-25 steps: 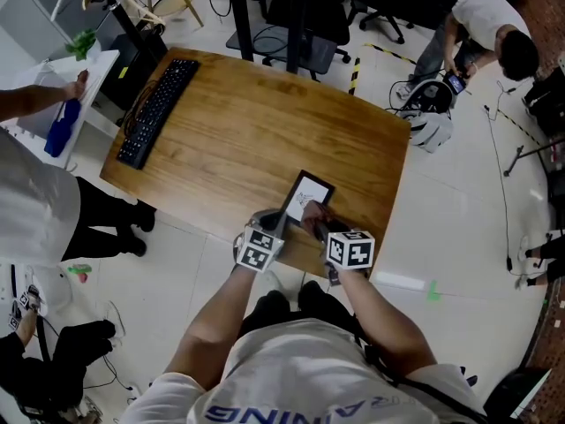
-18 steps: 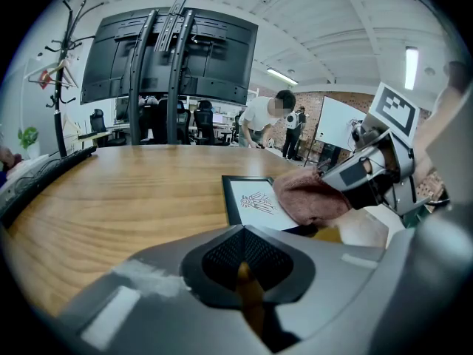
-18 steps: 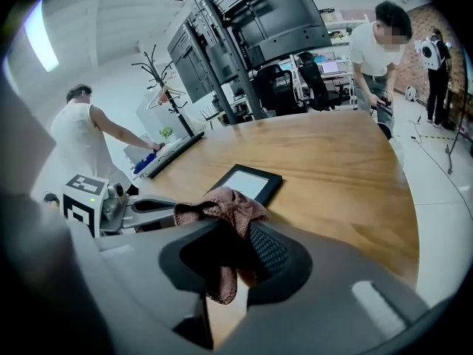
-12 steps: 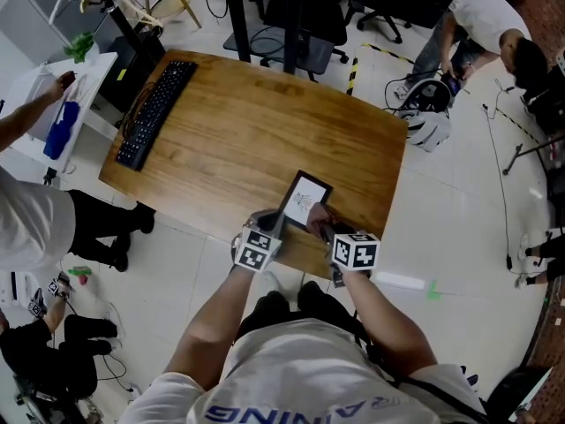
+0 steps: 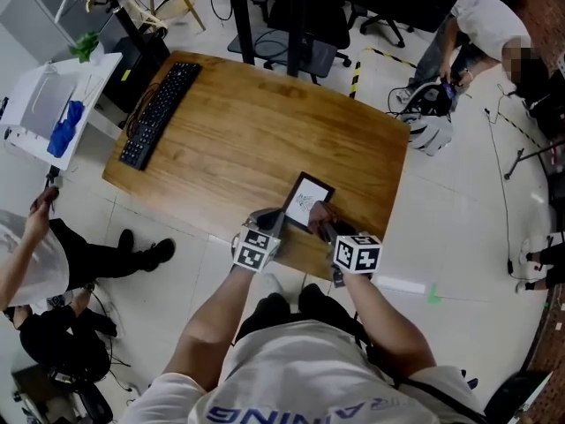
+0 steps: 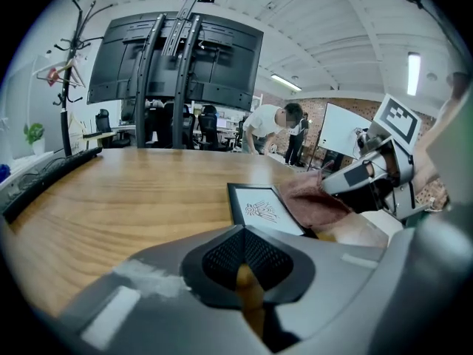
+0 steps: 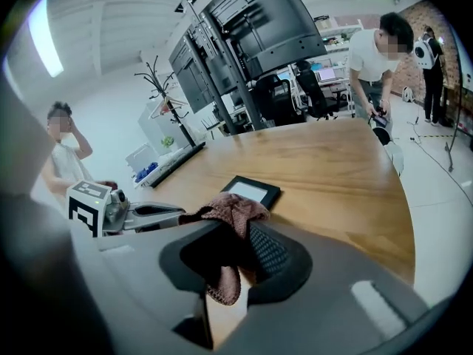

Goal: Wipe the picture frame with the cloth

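Observation:
A black picture frame (image 5: 308, 201) with a white drawing lies flat near the front edge of the wooden table (image 5: 265, 122). In the head view my right gripper (image 5: 323, 224) is shut on a brownish-pink cloth (image 5: 319, 212), which rests on the frame's near right corner. The right gripper view shows the cloth (image 7: 230, 214) bunched between the jaws of the right gripper (image 7: 236, 256), with the frame (image 7: 251, 191) just beyond. My left gripper (image 5: 268, 221) sits at the frame's near left edge. In the left gripper view the left gripper (image 6: 244, 263) is shut with nothing in it, and the frame (image 6: 262, 209) lies ahead of it.
A black keyboard (image 5: 159, 111) lies at the table's far left. A white side table (image 5: 40, 104) with a blue object stands to the left. One person bends over at the far right (image 5: 481, 20); another stands at the near left (image 5: 35, 254). Office chairs (image 5: 300, 25) stand behind the table.
The cloth and right gripper have shifted slightly on the frame's near right corner. The left gripper has stayed put. The person at the left has stepped away from the side table.

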A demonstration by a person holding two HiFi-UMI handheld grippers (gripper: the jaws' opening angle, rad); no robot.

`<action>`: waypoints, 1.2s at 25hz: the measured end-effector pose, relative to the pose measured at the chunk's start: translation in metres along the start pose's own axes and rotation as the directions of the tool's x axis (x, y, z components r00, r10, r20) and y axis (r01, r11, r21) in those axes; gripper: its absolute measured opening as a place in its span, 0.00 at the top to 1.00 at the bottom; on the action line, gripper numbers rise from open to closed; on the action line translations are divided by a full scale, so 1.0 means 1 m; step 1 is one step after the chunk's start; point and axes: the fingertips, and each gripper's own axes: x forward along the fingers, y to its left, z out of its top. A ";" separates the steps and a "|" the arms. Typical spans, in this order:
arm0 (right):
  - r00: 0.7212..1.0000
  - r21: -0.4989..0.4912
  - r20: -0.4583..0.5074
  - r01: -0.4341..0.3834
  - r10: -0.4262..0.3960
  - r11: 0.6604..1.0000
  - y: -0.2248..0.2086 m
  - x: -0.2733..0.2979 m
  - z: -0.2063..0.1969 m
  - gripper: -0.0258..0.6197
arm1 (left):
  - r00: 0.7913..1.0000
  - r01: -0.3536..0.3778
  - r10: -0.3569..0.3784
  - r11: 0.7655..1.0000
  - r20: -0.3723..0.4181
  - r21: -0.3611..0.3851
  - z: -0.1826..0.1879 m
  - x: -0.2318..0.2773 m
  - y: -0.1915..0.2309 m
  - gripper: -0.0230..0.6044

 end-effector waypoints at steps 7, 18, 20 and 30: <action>0.980 -0.122 0.201 0.017 0.008 0.992 0.001 -0.050 0.061 0.83 | 0.980 -0.072 0.067 0.997 0.189 0.018 0.069 -0.043 0.015 0.96; 0.893 -0.145 0.443 0.164 -0.084 0.976 -0.032 -0.131 0.147 0.83 | 0.887 -0.215 0.164 0.974 0.432 0.071 0.185 -0.115 0.043 0.96; 0.877 -0.155 0.473 0.179 -0.086 0.972 -0.030 -0.140 0.163 0.83 | 0.867 -0.239 0.171 0.967 0.468 0.090 0.207 -0.125 0.044 0.96; 0.770 -0.222 0.635 0.268 -0.070 0.937 0.013 -0.228 0.238 0.83 | 0.771 -0.303 0.225 0.953 0.596 0.032 0.290 -0.208 0.030 0.96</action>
